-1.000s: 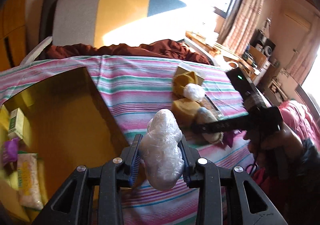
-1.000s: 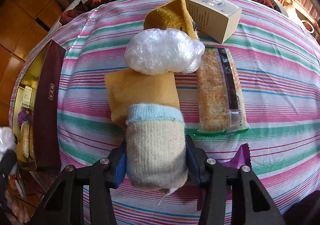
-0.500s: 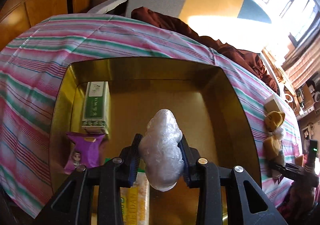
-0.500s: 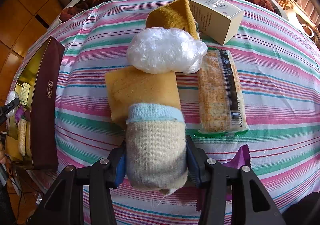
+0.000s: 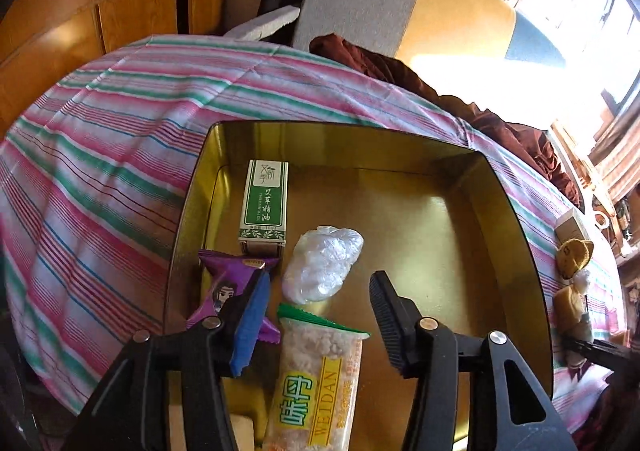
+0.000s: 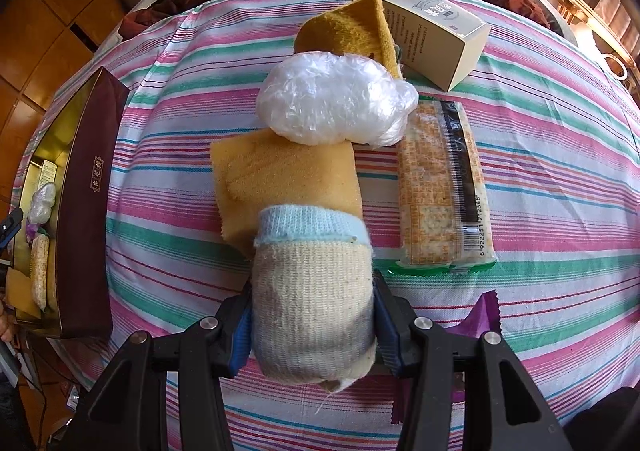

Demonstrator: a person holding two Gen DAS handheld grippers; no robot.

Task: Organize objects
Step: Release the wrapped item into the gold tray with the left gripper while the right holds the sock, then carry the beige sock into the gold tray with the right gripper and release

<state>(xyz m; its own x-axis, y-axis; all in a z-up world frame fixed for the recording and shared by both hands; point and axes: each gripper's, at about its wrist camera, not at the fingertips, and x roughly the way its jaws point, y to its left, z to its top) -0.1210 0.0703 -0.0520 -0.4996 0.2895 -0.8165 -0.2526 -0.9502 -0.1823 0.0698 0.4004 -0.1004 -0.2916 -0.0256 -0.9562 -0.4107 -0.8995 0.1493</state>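
Inside gold tin (image 5: 516,211): one box (image 5: 264,203), one plastic bundle (image 5: 324,263), two snack packets (image 5: 316,379).

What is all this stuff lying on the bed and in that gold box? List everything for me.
Gold box: one, on the striped sheet.
Green carton: one, in box.
Purple packet: one, in box.
Plastic wad: one, clear, in box.
Weidan snack: one, in box.
Plastic bundle: one, clear, on sheet.
Yellow sponges: two, on sheet.
Cracker pack: one, on sheet.
Cream carton: one, on sheet.
Left gripper: opening, empty.
Right gripper: clamping beige sock roll.
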